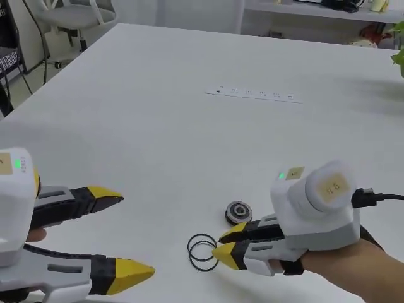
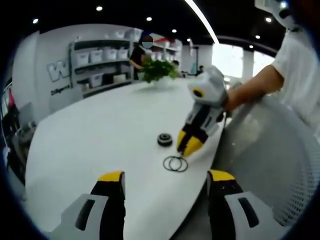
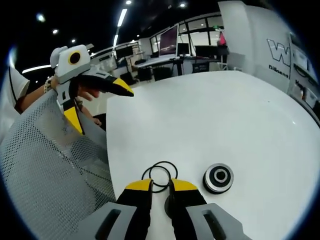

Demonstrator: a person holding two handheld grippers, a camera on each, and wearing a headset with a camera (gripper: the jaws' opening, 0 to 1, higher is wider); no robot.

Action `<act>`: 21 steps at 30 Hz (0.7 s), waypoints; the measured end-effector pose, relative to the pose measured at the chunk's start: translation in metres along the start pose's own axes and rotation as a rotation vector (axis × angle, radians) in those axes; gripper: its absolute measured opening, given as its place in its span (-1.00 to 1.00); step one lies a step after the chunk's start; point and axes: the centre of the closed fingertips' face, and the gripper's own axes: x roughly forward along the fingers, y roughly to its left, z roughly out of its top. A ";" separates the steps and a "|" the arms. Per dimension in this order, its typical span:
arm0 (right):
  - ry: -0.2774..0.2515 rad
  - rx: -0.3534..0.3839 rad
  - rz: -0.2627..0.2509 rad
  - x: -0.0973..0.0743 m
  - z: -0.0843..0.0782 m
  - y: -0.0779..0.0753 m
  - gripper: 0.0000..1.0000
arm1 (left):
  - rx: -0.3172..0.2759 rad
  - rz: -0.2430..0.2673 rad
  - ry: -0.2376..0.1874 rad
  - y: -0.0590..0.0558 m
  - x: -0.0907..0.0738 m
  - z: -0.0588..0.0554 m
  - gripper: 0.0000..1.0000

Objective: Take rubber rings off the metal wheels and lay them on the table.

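Observation:
A small metal wheel point(image 1: 238, 213) with a dark hub lies flat on the white table point(image 1: 189, 126). Two thin black rubber rings point(image 1: 202, 251), overlapping, lie on the table just to its left. My right gripper point(image 1: 221, 245) hovers low with its yellow tips right at the rings, jaws a narrow gap apart and holding nothing. In the right gripper view the rings point(image 3: 159, 176) sit just past the gripper point(image 3: 161, 186), with the wheel point(image 3: 218, 178) to the right. My left gripper point(image 1: 136, 235) stands wide open and empty at the near left, facing the rings point(image 2: 175, 163) and wheel point(image 2: 164, 139).
A flat white strip point(image 1: 252, 93) is set into the table's far middle. An office chair point(image 1: 76, 16) stands beyond the far left corner. A mesh chair back point(image 2: 270, 165) is close to the table's near edge. A green plant point(image 2: 157, 69) sits at the far end.

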 end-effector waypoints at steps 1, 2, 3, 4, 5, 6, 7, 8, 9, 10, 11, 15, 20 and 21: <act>-0.003 0.001 -0.002 0.000 0.001 -0.001 -0.78 | 0.000 0.000 0.000 0.000 0.000 0.000 0.36; -0.007 0.001 -0.004 -0.001 0.002 -0.001 -0.78 | 0.001 0.000 0.000 0.000 0.000 0.000 0.36; -0.013 0.005 -0.008 -0.002 0.003 -0.003 -0.77 | 0.000 0.000 -0.001 0.000 0.000 0.000 0.36; -0.018 0.006 -0.011 -0.003 0.004 -0.004 -0.77 | 0.000 0.000 -0.001 0.000 0.000 0.000 0.36; -0.025 0.009 -0.015 -0.004 0.006 -0.005 -0.77 | 0.000 0.000 -0.001 0.000 0.000 0.000 0.36; -0.030 0.013 -0.018 -0.005 0.007 -0.006 -0.77 | 0.000 0.001 -0.002 0.000 0.000 0.000 0.36; -0.038 0.019 -0.022 -0.006 0.009 -0.008 -0.76 | 0.000 0.000 -0.002 0.000 0.000 0.000 0.36; -0.042 0.021 -0.026 -0.007 0.010 -0.009 -0.76 | 0.001 0.000 -0.002 0.000 0.000 0.000 0.36; -0.047 0.023 -0.029 -0.008 0.011 -0.009 -0.75 | 0.001 0.000 -0.002 0.000 0.000 0.000 0.36; -0.053 0.026 -0.032 -0.009 0.013 -0.010 -0.75 | 0.002 0.000 -0.001 0.000 0.000 0.000 0.36; -0.061 0.029 -0.036 -0.010 0.014 -0.012 -0.74 | 0.003 0.000 -0.001 0.000 0.000 0.000 0.36; -0.097 0.035 -0.058 -0.017 0.023 -0.017 -0.73 | 0.003 0.002 -0.005 0.000 -0.001 0.001 0.36; -0.159 0.065 -0.061 -0.027 0.036 -0.021 -0.67 | 0.015 0.001 -0.006 0.000 -0.001 0.002 0.37; -0.168 0.061 -0.063 -0.029 0.038 -0.021 -0.65 | 0.019 -0.002 -0.009 -0.001 -0.002 0.004 0.38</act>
